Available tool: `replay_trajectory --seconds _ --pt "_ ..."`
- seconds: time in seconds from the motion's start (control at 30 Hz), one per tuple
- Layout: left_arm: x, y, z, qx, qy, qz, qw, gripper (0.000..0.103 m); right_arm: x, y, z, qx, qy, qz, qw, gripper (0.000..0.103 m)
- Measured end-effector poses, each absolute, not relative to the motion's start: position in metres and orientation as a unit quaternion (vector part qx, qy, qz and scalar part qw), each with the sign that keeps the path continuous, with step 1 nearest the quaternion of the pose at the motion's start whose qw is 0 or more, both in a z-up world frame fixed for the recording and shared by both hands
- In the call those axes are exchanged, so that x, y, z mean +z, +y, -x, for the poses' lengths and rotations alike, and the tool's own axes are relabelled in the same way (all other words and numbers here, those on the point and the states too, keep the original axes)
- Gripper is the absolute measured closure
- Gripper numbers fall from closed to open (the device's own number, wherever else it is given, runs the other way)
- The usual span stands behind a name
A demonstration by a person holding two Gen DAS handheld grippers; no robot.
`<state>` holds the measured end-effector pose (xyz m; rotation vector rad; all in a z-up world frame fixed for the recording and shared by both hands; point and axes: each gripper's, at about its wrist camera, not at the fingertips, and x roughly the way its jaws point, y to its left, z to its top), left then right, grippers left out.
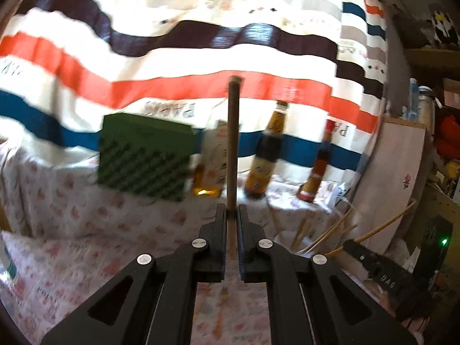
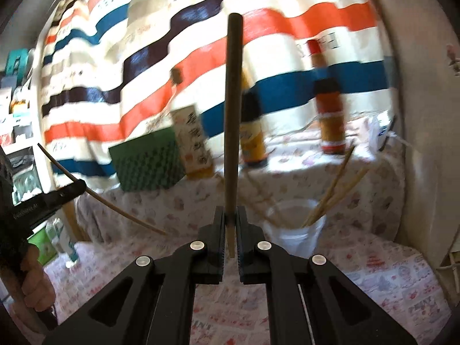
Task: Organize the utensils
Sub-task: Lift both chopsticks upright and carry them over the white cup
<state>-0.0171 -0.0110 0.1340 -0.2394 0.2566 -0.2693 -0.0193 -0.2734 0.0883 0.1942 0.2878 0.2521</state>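
My left gripper (image 1: 231,210) is shut on a brown chopstick (image 1: 233,143) that stands upright above the table. My right gripper (image 2: 230,212) is shut on another brown chopstick (image 2: 233,109), also upright. A clear plastic cup (image 2: 293,235) with several chopsticks (image 2: 333,189) in it stands just right of my right gripper. In the left wrist view those chopsticks (image 1: 330,233) show at the right, beside my right gripper (image 1: 349,244). In the right wrist view my left gripper (image 2: 82,185) is at the left with its chopstick (image 2: 115,210).
A green box (image 1: 143,158), a carton (image 2: 192,141), a dark sauce bottle (image 1: 264,155) and a red-capped bottle (image 2: 329,109) stand at the back of the patterned tablecloth (image 1: 86,230). A striped cloth (image 1: 172,43) hangs behind. A pale board (image 1: 394,178) stands at the right.
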Motion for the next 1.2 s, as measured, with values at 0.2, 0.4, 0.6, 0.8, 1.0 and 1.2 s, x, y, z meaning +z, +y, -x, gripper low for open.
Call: replay_trajectory --seconds 0.2,0.4,0.6,0.8,1.0,1.2 --pt "0.155 -0.06 -0.001 -0.141 0.092 0.081 0.982 0.097 0.09 -0.304 0.006 0.076 0.146 -0.115 0.98 0.095" --pt "0.16 -0.088 -0.035 -0.16 0.109 0.093 0.977 0.098 0.095 -0.338 -0.004 0.079 0.131 -0.17 0.973 0.095" --pt "0.154 -0.109 -0.059 -0.182 0.13 0.107 0.969 0.097 0.111 -0.337 -0.022 0.071 0.119 -0.144 0.98 0.095" --pt "0.121 -0.134 -0.084 -0.186 0.173 0.093 0.963 0.097 0.085 -0.34 -0.046 0.067 0.17 -0.152 0.971 0.095" --pt "0.105 -0.15 -0.096 -0.182 0.179 0.053 0.965 0.097 0.065 -0.343 -0.066 0.089 0.216 -0.166 0.958 0.095" --pt "0.106 -0.153 -0.108 -0.194 0.198 0.069 0.958 0.097 0.058 -0.336 -0.077 0.095 0.234 -0.157 0.955 0.095"
